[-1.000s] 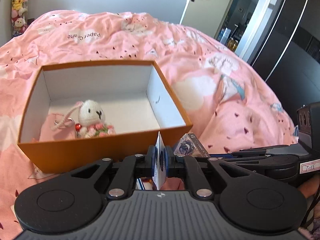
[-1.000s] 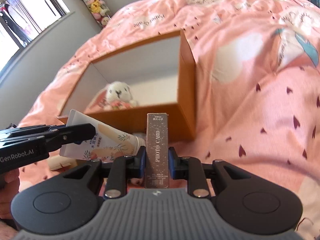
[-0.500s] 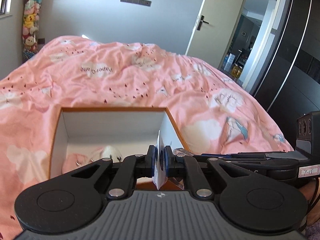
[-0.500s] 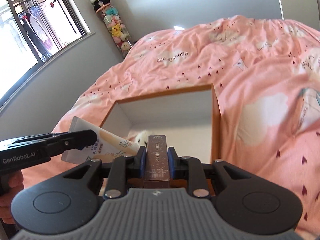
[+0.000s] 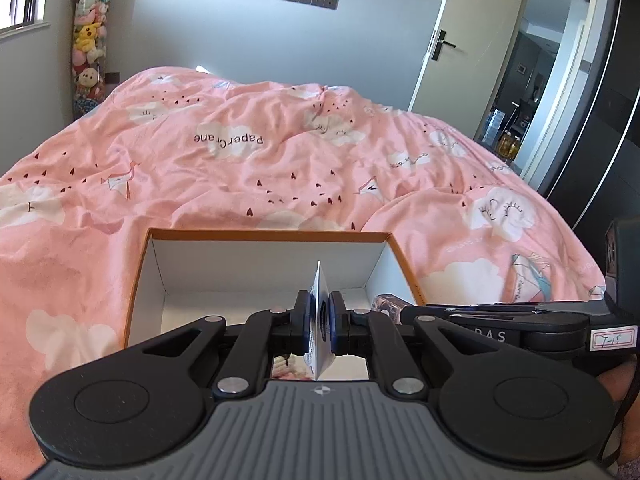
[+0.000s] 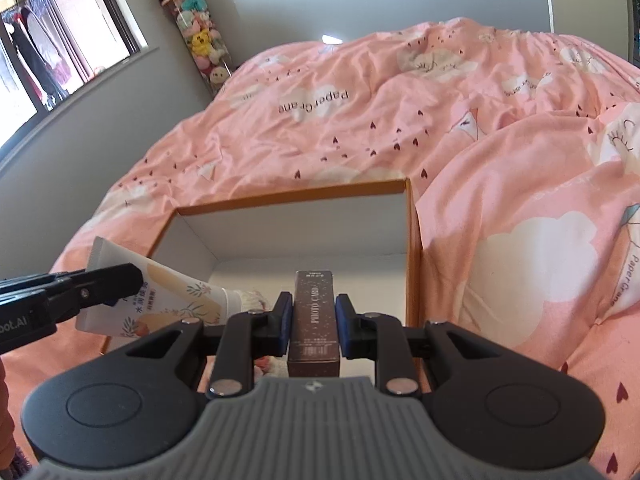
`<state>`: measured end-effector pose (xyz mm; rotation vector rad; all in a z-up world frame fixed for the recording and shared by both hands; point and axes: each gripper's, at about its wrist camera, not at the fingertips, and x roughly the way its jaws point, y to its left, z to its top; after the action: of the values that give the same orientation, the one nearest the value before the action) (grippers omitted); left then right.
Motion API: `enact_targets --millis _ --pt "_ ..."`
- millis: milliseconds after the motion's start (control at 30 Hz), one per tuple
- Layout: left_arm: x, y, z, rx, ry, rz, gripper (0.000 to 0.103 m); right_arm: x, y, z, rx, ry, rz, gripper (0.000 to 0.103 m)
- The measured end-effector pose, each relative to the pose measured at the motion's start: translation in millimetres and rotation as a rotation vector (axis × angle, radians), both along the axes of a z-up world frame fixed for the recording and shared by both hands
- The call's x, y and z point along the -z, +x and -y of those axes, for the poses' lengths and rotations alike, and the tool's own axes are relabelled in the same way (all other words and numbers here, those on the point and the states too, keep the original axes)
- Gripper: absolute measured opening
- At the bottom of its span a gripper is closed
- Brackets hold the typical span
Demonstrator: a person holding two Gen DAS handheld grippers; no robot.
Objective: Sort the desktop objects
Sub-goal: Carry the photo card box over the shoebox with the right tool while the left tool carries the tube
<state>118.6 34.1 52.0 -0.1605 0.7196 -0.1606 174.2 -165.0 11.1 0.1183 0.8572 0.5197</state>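
Note:
An orange box with white inside (image 5: 256, 272) (image 6: 414, 248) sits open on the pink bed. My left gripper (image 5: 319, 320) is shut on a white cream tube (image 5: 320, 312), seen edge-on there and side-on in the right wrist view (image 6: 168, 300), held over the box's near edge. My right gripper (image 6: 313, 322) is shut on a brown "PHOTO CARD" box (image 6: 314, 320), also over the box's near side; its end shows in the left wrist view (image 5: 390, 304). A white plush bunny is mostly hidden under the grippers (image 6: 250, 300).
The pink duvet (image 5: 280, 168) covers the bed all around the box. A tall clear tube of plush toys (image 5: 88, 48) stands at the far wall by a window. A door (image 5: 460, 40) and dark wardrobe (image 5: 600, 120) are at right.
Both grippers have risen and tilted up, carrying their objects from in front of the box to above its near edge. The bunny has dropped out of sight behind the grippers.

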Motion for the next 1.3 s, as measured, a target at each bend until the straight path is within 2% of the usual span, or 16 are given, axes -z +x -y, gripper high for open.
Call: enact_targets --millis 200,533,633,900,1000,1100,1300 --pt "15.3 8.2 -3.7 -0.003 -0.014 -0.038 0.010 24.4 12.7 -17.7 -0.022 -0.078 -0.047 0.024" --pt "26.8 16.1 3.5 0.033 -0.025 -0.069 0.010 49.8 9.1 -48.3 -0.040 -0.403 0.068 0.024" --pt "30.9 20.3 6.5 0.047 -0.025 -0.091 0.010 51.7 7.4 -51.5 -0.057 -0.453 0.065 0.024" --pt "39.4 29.5 9.8 0.072 -0.032 -0.135 0.010 48.4 16.0 -48.6 -0.111 -0.483 -0.011 0.020" --pt "43.8 35.0 13.3 0.099 -0.055 -0.158 0.010 45.2 15.0 -47.6 -0.133 -0.507 -0.002 0.021" --pt "51.2 39.6 20.4 0.129 -0.070 -0.191 0.010 37.0 14.3 -39.8 -0.129 -0.461 -0.006 0.021" --pt "69.5 48.8 39.7 0.144 -0.038 -0.241 0.009 25.1 3.0 -33.6 -0.088 -0.443 0.055 0.021"
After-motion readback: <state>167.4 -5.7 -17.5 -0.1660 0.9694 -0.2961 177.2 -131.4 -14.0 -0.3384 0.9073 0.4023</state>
